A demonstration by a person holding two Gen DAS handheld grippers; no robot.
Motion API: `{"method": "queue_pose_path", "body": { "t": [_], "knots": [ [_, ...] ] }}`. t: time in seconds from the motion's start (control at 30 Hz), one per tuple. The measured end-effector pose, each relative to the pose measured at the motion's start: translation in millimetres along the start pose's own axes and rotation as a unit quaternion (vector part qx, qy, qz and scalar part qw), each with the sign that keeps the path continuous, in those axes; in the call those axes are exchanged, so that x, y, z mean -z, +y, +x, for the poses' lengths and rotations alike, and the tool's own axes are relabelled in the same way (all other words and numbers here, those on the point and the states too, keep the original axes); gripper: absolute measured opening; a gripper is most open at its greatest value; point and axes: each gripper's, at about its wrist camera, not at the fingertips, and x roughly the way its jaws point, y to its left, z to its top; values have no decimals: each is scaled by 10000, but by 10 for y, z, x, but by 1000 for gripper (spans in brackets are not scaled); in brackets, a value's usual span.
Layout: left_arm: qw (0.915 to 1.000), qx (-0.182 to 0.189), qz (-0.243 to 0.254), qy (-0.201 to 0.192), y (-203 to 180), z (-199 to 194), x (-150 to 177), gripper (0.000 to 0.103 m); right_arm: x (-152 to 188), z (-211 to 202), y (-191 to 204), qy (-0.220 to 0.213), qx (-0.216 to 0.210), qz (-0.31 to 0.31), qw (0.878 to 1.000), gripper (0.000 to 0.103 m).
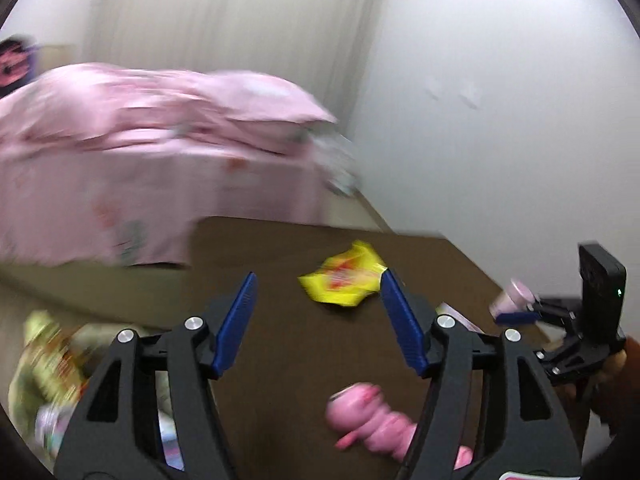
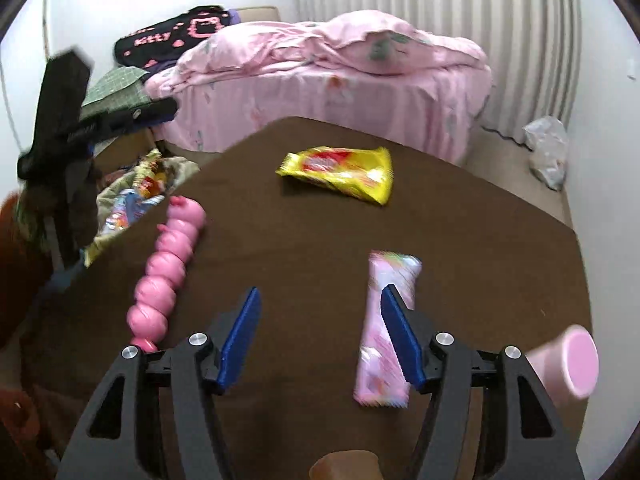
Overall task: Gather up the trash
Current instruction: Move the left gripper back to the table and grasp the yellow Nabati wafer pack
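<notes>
On the brown table lie a yellow snack wrapper, a pink printed wrapper and a bumpy pink toy. My right gripper is open above the table. Nothing is between its fingers, and the pink wrapper lies just under its right finger. My left gripper is open and empty too. The yellow wrapper lies just beyond its fingertips and the pink toy below them. A pink cup sits at the table's right edge. It shows again in the left wrist view as the cup, beside the right gripper.
An open bag stuffed with wrappers sits on the floor left of the table, also seen as the bag. A bed with pink covers stands behind. A white plastic bag lies by the wall. A brown object pokes in at the bottom edge.
</notes>
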Motion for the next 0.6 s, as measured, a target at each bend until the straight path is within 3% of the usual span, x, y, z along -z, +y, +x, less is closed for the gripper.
{"method": "queue_pose_path", "body": {
  "t": [0.1, 0.2, 0.3, 0.47, 0.6],
  "knots": [
    [9951, 304, 543, 772, -221, 498, -192, 61, 128, -35, -109, -171, 369, 108, 9991, 59],
    [9865, 45, 1106, 1204, -369, 916, -320, 61, 225, -77, -207, -322, 698, 249, 9967, 59],
    [9776, -215, 1292, 1647, -356, 1298, -417, 61, 297, -99, -326, -380, 657, 472, 9960, 59],
    [9718, -327, 1067, 2077, -163, 1744, -535, 61, 383, 30, -347, -160, 1034, 433, 9936, 59],
    [9566, -349, 692, 2808, -45, 2088, -453, 58, 394, -52, -311, -384, 1062, 360, 9930, 59]
  ]
}}
